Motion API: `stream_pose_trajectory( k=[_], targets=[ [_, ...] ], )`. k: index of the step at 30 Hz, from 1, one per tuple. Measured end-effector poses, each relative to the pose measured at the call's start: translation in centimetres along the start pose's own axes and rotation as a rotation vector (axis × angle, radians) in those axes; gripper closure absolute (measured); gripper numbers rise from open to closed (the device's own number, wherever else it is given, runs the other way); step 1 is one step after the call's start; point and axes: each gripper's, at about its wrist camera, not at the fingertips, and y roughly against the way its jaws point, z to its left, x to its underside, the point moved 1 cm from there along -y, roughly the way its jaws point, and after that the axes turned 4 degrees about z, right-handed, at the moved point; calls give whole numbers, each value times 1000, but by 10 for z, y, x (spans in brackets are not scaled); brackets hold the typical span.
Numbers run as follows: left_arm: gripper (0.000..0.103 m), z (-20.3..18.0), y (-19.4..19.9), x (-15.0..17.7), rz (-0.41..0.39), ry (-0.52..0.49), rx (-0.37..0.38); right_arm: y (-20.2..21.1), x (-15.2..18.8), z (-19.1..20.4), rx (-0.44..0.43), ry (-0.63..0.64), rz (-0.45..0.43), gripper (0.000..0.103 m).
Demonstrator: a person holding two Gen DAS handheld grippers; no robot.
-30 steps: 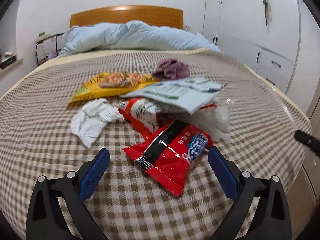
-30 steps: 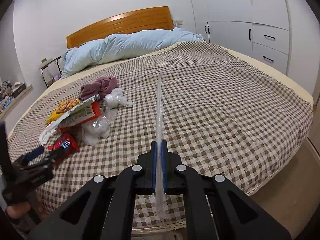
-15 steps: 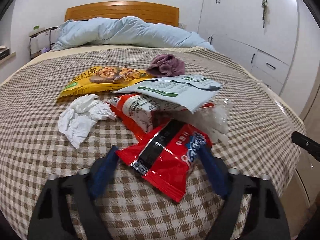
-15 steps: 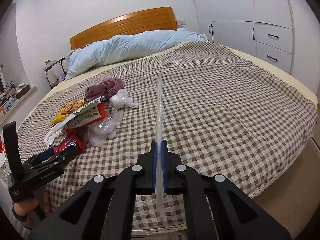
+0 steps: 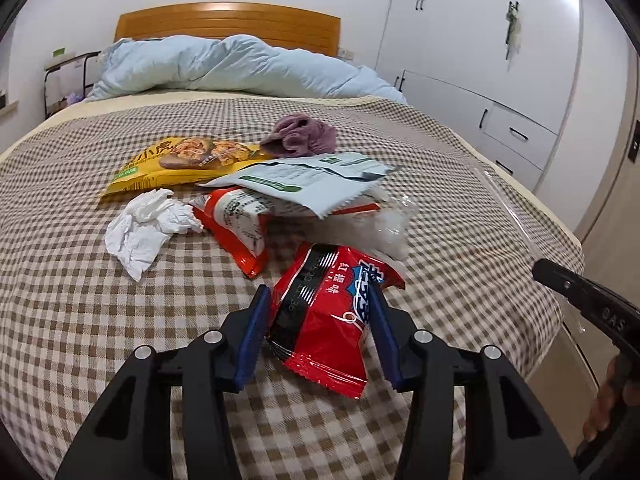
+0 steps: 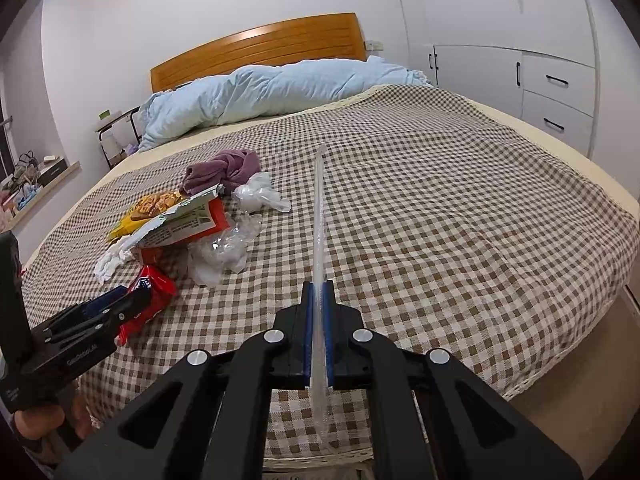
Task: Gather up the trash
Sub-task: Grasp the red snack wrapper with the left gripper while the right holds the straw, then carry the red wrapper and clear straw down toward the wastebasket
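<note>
- Left gripper (image 5: 318,322): pads clamp red packet (image 5: 326,320), apparently raised off checked bed (image 5: 80,320).
- Right gripper (image 6: 319,334): closed on clear bag (image 6: 319,216), edge-on.
- Remaining wrappers (image 5: 280,184), tissue (image 5: 148,228): mid-bed.

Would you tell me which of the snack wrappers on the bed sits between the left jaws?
The red wrapper with the black band, nearest the camera. The left gripper has closed on its sides; the yellow bag and pale green pouch lie farther back, untouched.
</note>
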Motion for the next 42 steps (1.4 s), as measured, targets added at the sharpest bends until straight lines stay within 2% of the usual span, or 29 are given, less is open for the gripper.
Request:
stream_pose_trajectory(
  k=[9, 13, 15, 19, 23, 26, 27, 28, 33, 42],
  targets=[
    [63, -9, 25, 5, -31, -32, 46, 8, 2, 4, 2, 30, -11, 98],
    [63, -11, 20, 10, 16, -50, 67, 8, 4, 6, 9, 45, -7, 98],
    [60, -9, 13, 13, 45, -46, 68, 8, 5, 7, 13, 49, -4, 98],
    [35, -12, 1, 18, 67, -75, 9, 7, 7, 7, 11, 50, 1, 98],
    [31, -9, -10, 18, 85, -55, 6, 6, 7, 10, 8, 58, 3, 98],
    [31, -9, -14, 17, 60, -40, 0, 6, 7, 11, 7, 63, 3, 98],
    [38, -9, -13, 16, 48, -25, 0, 6, 7, 11, 8, 64, 3, 98],
    [51, -8, -12, 16, 38, -14, -2, 6, 7, 11, 8, 65, 3, 98],
    [53, -8, -3, 13, 10, 18, 15, 13, 6, 9, 16, 65, -22, 98],
    [53, -23, 24, 17, -38, -31, 50, 24, 8, 11, 9, 103, -43, 98]
  ],
)
